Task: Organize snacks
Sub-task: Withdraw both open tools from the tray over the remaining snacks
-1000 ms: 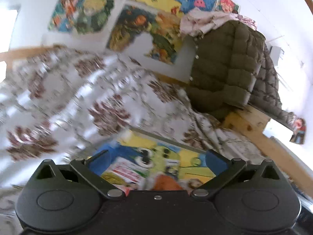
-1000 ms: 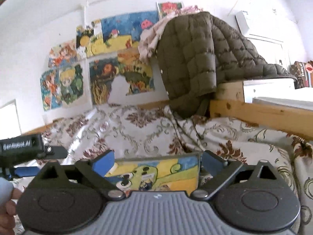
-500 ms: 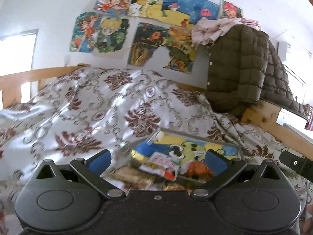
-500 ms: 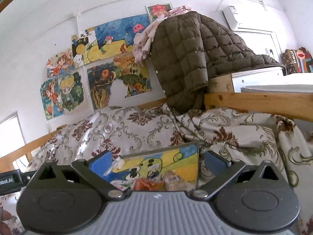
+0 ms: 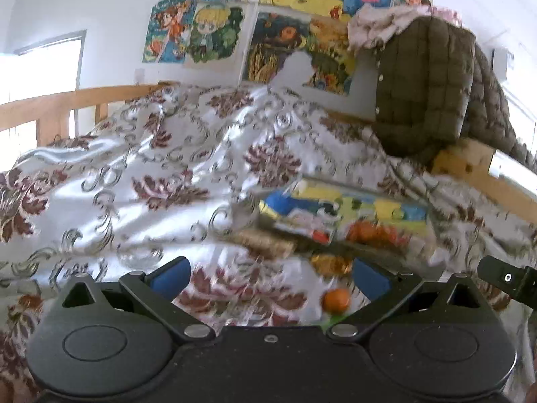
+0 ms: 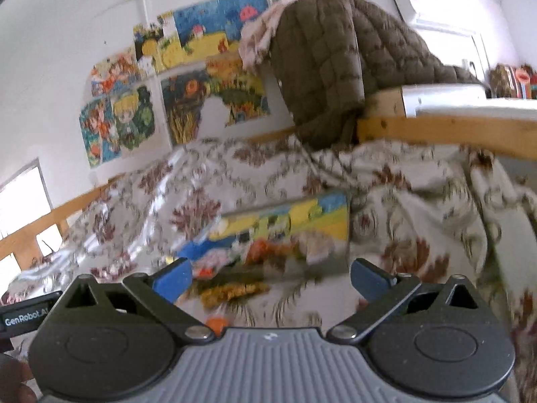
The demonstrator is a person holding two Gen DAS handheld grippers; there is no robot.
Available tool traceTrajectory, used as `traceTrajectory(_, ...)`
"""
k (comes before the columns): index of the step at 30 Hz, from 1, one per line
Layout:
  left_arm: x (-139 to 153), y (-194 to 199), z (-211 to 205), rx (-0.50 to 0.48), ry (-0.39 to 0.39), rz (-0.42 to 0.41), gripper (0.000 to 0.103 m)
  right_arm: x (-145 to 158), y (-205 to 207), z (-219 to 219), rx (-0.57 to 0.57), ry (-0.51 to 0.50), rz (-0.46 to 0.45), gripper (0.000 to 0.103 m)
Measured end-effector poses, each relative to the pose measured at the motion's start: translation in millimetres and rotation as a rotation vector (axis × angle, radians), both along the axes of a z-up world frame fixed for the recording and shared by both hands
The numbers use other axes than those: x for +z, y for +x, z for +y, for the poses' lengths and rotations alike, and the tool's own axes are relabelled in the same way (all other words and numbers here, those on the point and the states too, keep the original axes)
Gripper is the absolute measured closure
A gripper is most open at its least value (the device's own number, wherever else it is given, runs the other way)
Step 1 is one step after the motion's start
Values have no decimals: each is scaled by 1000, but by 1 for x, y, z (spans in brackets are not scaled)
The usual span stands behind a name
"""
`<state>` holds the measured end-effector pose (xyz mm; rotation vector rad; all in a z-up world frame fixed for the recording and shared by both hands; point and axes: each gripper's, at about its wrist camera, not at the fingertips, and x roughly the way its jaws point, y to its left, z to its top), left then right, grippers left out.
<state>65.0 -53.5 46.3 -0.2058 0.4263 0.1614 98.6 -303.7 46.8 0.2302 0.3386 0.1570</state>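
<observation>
A floral bedspread (image 5: 174,181) is covering the bed and is filling most of both views. A brown quilted jacket (image 5: 433,84) is hanging over the wooden rail at about 2 o'clock, beside cartoon posters (image 5: 208,30) on the white wall. A colourful cartoon box (image 5: 349,208) is lying on the bedspread, at 3 o'clock from the centre in the left wrist view, and blurred snack packets (image 5: 302,225) are lying in it and just before it. A small orange snack (image 5: 336,300) is sitting on the cloth near the right finger of the left gripper (image 5: 268,278). This gripper is standing wide apart and holding nothing. The right gripper (image 6: 270,277) is also spread apart and empty, with the box (image 6: 295,221) beyond it at 12 o'clock.
</observation>
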Motion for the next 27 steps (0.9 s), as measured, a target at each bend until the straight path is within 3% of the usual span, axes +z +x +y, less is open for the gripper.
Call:
traceTrajectory(8, -21, -9, 12, 7, 51, 51, 1, -21, -15, 16, -15, -67, 120, 0)
traceTrajectory(27, -36, -2, 32, 28, 116, 120, 1, -34, -9, 50, 72, -186, 226, 0)
